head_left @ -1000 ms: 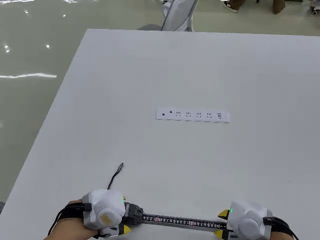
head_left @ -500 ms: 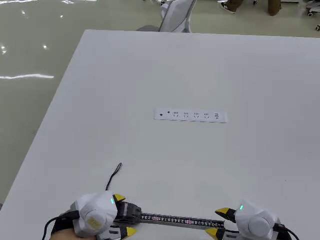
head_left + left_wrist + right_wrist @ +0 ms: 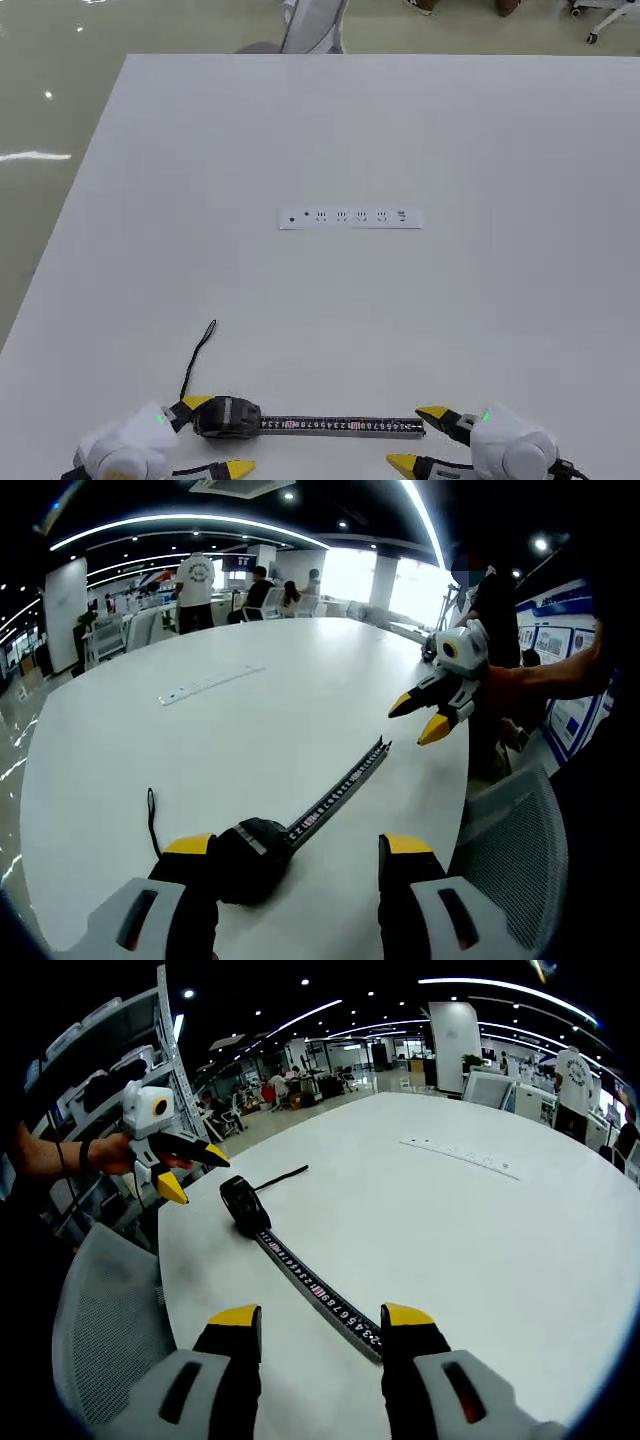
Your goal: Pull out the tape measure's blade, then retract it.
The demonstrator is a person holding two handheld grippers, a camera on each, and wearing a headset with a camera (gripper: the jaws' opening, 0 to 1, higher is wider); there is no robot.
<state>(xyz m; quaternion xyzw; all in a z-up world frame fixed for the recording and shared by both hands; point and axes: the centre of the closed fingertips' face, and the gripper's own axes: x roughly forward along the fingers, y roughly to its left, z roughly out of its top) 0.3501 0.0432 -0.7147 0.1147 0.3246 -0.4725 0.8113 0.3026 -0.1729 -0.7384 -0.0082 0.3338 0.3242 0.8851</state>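
The black tape measure point(image 3: 228, 416) lies on the white table with its blade point(image 3: 340, 426) pulled out to the right. My left gripper point(image 3: 215, 435) is open, its yellow fingertips standing on either side of the case without closing on it. In the left gripper view the case point(image 3: 250, 855) sits between the spread jaws and the blade point(image 3: 340, 790) runs away towards the right gripper point(image 3: 432, 706). My right gripper point(image 3: 418, 438) is open just behind the blade's free end. In the right gripper view the blade point(image 3: 315, 1290) leads between the jaws to the case point(image 3: 243, 1203) and the left gripper point(image 3: 195, 1172).
A white power strip point(image 3: 350, 217) lies flat in the middle of the table point(image 3: 450, 320). The tape's black wrist strap point(image 3: 198, 350) trails from the case towards the far side. An office chair point(image 3: 312, 25) stands at the far edge. People stand in the background.
Both grippers have opened and drawn back: the left let go of the case, the right let go of the blade's end. The tape rests on the table, blade out.
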